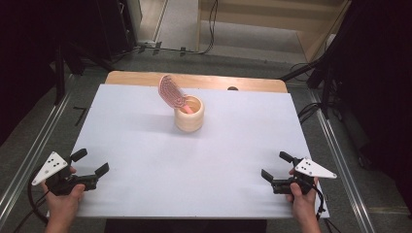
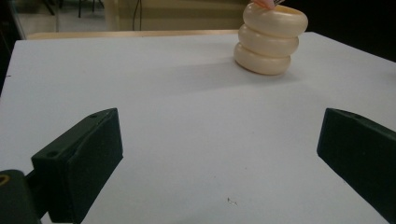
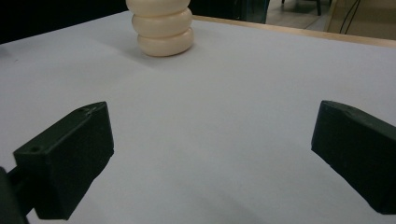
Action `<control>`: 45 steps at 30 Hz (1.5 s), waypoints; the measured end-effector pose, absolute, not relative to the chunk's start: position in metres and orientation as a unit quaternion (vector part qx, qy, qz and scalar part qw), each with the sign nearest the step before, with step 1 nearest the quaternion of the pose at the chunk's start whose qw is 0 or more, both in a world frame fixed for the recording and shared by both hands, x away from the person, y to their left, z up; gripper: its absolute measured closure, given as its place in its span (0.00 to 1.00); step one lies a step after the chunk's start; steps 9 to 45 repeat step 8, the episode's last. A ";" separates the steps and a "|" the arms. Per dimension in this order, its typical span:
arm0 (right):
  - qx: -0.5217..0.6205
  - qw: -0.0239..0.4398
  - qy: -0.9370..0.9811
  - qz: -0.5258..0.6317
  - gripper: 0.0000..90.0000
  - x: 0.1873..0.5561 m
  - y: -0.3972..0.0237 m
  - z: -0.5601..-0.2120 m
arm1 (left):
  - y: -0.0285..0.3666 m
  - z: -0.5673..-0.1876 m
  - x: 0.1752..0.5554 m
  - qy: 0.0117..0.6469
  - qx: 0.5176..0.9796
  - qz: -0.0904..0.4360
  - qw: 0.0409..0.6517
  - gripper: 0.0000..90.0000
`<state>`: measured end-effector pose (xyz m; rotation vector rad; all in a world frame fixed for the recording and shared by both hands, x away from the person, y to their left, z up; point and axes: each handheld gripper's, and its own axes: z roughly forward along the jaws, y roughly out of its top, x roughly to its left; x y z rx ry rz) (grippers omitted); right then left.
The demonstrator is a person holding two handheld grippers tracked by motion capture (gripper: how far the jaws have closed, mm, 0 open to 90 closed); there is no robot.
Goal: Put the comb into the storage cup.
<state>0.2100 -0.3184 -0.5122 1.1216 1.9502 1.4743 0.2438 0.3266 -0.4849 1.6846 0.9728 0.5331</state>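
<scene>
A cream ribbed cup (image 1: pixel 189 114) stands upright near the back middle of the white table (image 1: pixel 145 145). A pink hairbrush (image 1: pixel 171 91) rests in it, head up and leaning left. The same cup (image 2: pixel 270 39) shows far ahead in the left gripper view, and its lower rings (image 3: pixel 162 29) at the top of the right gripper view. My left gripper (image 1: pixel 90 162) is open near the front left corner, nothing between its jaws. My right gripper (image 1: pixel 276 166) is open near the front right corner, also with nothing in it.
A wooden table edge (image 1: pixel 194 80) runs behind the white surface, with a small dark hole (image 1: pixel 232 89) in it. Dark stands and cables (image 1: pixel 311 111) sit on the floor around the table. Metal rails (image 1: pixel 29 160) line both sides.
</scene>
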 end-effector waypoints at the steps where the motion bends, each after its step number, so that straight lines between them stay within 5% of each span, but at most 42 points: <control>1: 0.407 0.223 0.706 0.535 0.00 0.210 -0.318 -0.513 | 0.326 -0.485 0.244 0.407 0.707 0.223 0.534 0.00; 45: 0.408 0.225 0.709 0.529 0.00 0.210 -0.317 -0.513 | 0.328 -0.486 0.244 0.409 0.705 0.219 0.537 0.00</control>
